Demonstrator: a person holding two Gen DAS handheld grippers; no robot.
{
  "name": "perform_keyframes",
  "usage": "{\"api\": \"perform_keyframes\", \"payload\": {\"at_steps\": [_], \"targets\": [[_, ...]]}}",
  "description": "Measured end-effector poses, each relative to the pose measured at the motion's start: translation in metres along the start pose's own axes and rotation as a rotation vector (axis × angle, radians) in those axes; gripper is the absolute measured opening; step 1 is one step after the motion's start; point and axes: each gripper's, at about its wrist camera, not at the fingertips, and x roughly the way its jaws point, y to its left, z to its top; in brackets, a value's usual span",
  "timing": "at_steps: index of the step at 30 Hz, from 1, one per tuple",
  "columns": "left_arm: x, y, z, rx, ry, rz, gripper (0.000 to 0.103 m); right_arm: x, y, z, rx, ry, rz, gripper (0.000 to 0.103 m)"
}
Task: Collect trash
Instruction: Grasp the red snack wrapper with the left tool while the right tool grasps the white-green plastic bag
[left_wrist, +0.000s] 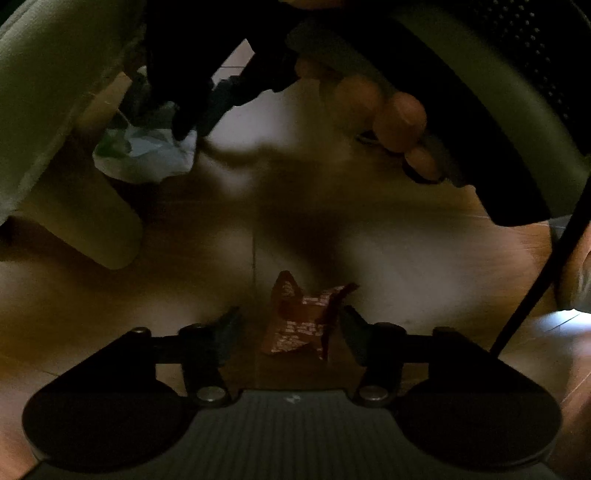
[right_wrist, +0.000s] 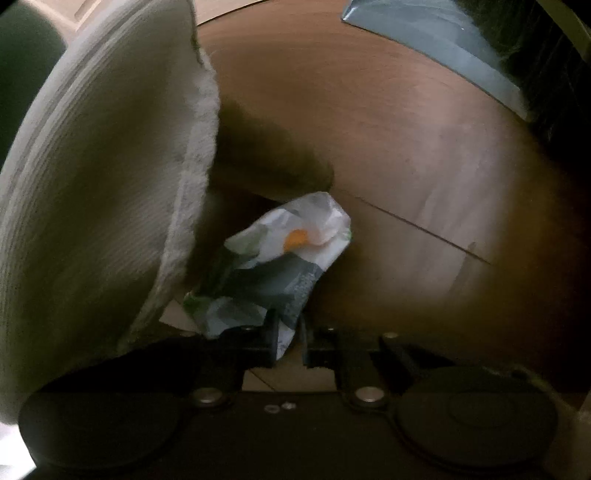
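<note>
Red wrapper (left_wrist: 303, 317) lying on the wooden floor (left_wrist: 406, 258), print too blurred for reading.
Left gripper (left_wrist: 291, 325) is spreading its jaws around it; right gripper (right_wrist: 288, 341) is pinching a white-green wrapper (right_wrist: 269, 266).

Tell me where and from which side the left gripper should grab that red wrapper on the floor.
Grip the red wrapper across its crumpled middle, coming straight down and forward. It lies on the wooden floor already between the open fingers of the left gripper. The raised, creased centre probably gives more to pinch than its flat edges.
</note>
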Motion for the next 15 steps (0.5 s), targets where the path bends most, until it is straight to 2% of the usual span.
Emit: {"api": "perform_keyframes", "payload": {"at_steps": [2, 3, 8, 15], "targets": [[-0.002, -0.001, 0.001, 0.004, -0.001, -0.014, 0.035, -0.005, -0.001, -0.001, -0.008, -0.021, 0.001, 0.005], [-0.003, 0.0, 0.002, 0.004, -0.002, -0.02, 0.032, -0.007, -0.001, -0.002, -0.016, -0.021, -0.005, 0.003], [-0.01, 0.008, 0.001, -0.007, -0.018, -0.028, 0.028, -0.031, 0.001, -0.021, -0.034, -0.042, -0.037, 0.001], [-0.029, 0.029, -0.023, -0.009, -0.004, -0.023, 0.027, -0.042, 0.014, -0.06, -0.191, 0.041, -0.107, 0.0]]}}
